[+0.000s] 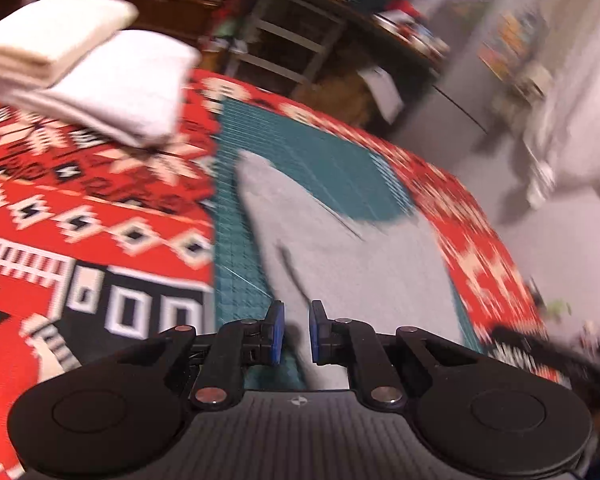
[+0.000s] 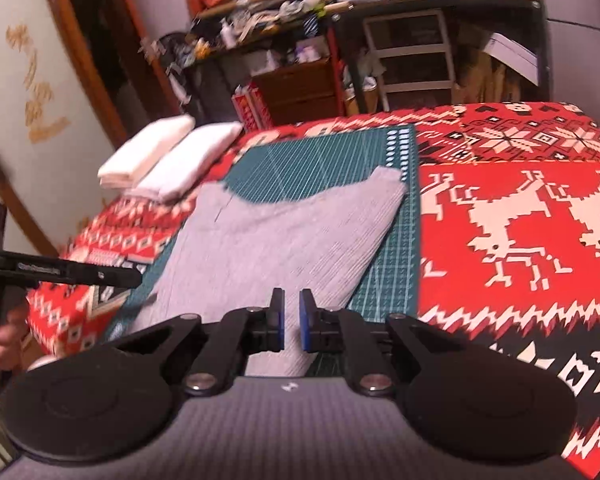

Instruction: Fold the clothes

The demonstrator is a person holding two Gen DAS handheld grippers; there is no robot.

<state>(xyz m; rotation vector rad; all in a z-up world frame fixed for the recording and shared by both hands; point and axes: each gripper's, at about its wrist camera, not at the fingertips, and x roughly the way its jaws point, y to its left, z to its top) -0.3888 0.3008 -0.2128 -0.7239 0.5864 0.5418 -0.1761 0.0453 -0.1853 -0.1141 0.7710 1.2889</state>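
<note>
Right claw point(image 2: 292, 320): jaws nearly together, a narrow slit between the blue pads, nothing in it. It hung above the near end of the grey garment point(image 2: 284, 232), pointing down and forward along it. The cloth showed in the slit but lay below the pads; not pinched, as far as could be told.

Left claw point(image 1: 296, 330): same state, pads close, empty. It sat over the garment's near left part, close to the edge where grey meets the green mat point(image 1: 236, 240). Heavy blur in this view; contact with the cloth could not be judged. A dark line, seam or fold, ran away from the pads across the grey.

Garment: lay flat on the mat, long axis running away from both claws toward the far side of the worktop point(image 2: 500, 200), which carried a red patterned cover. Far end showed a concave cut edge with a raised corner at right and left. In the right view the left tool came in as a dark bar from the left, just beside the garment's near left edge, a hand point(image 2: 0, 344) below it.

Judgement: each claw stood near its own near corner, so the next fold likely runs along the long axis, near edge carried away. Both claws would need to open first.

Two folded white cloths point(image 2: 168, 156) lay beyond the mat, far left, well apart from the garment.
</note>
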